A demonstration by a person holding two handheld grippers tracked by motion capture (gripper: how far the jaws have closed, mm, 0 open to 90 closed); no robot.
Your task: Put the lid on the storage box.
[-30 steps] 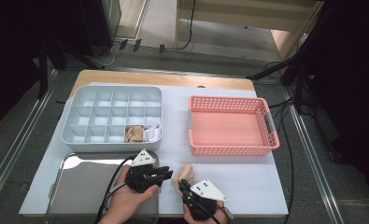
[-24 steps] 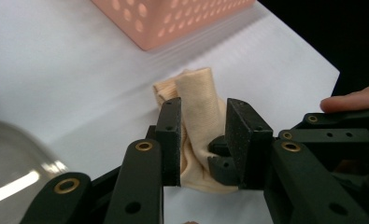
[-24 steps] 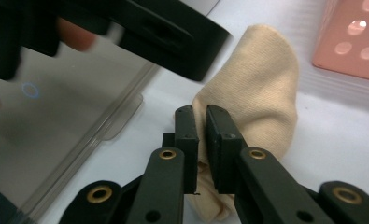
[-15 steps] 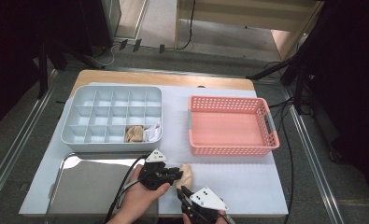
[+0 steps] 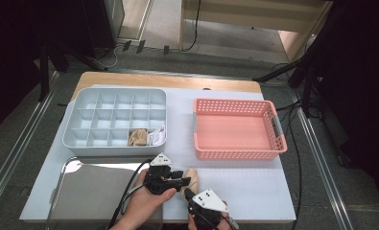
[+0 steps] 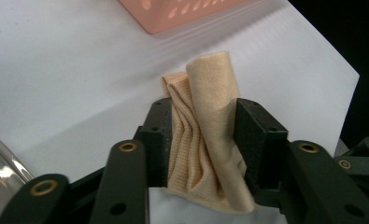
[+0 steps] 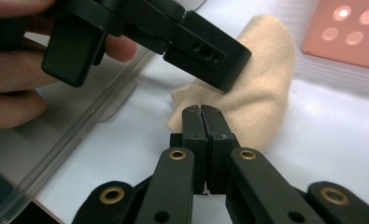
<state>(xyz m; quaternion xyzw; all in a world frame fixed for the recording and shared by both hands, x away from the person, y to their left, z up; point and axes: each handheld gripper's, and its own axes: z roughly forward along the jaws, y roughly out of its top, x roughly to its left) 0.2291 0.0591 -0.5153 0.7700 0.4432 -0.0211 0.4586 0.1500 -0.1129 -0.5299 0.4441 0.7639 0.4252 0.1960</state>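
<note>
A: Where is the sock point(image 6: 205, 135) found?

B: It is seen on the white mat point(image 5: 254, 187) of the bench, near the front edge, between the steel tray point(image 5: 88, 191) and the pink basket point(image 5: 237, 129). It is folded into a small bundle and straddled by the left gripper point(image 5: 182, 181). Those jaws have just been opening; the pads sit against the cloth on both sides, though a firm clamp cannot be confirmed.

A: And the right gripper point(image 7: 203, 116)?

B: Its jaws are pressed together with nothing between them, tips just short of the sock's near end.

A: How is the sock judged to handle?

B: It is taken to be light, soft and limp, not fragile. The knit is likely to give grip rather than slip, but the folds may well spring open once released. A hold across the middle of the bundle, through all layers, is judged best; a hold on 1 loose edge would probably let the rest unroll.

A: What room is there?

B: Open mat is seen to the right of the sock. The tray rim lies close on the left, the basket wall just behind. The grey divided box point(image 5: 115, 122), with 2 cells already filled, stands beyond the tray.
</note>
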